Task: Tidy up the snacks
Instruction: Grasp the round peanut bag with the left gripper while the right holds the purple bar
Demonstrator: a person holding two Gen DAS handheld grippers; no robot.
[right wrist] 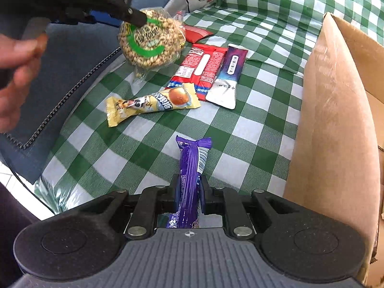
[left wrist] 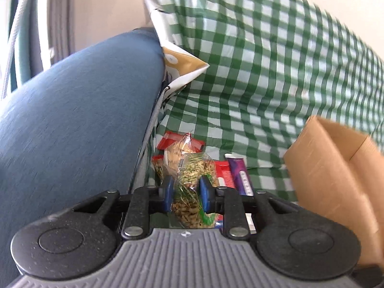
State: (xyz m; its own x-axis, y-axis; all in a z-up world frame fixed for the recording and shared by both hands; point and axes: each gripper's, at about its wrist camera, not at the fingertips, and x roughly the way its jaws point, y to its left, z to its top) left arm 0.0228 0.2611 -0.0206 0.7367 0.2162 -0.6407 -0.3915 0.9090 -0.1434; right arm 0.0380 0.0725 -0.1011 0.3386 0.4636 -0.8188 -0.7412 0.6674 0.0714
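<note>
Both tools are loaded right now: the left gripper [left wrist: 184, 193] is clamped on a puffed-grain cake [right wrist: 148, 42], held up at upper left of the right view, and the right gripper [right wrist: 188, 198] is pinched on a purple bar [right wrist: 190, 180] at bottom centre. Looks like mid-carry, so the box [right wrist: 336, 120] at right is probably next. Three more snacks are left on the checked cloth [right wrist: 252, 124].

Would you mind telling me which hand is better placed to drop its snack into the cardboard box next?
Right, I think: its tongs hold the purple bar beside the box, while the left tongs are farther off.
</note>
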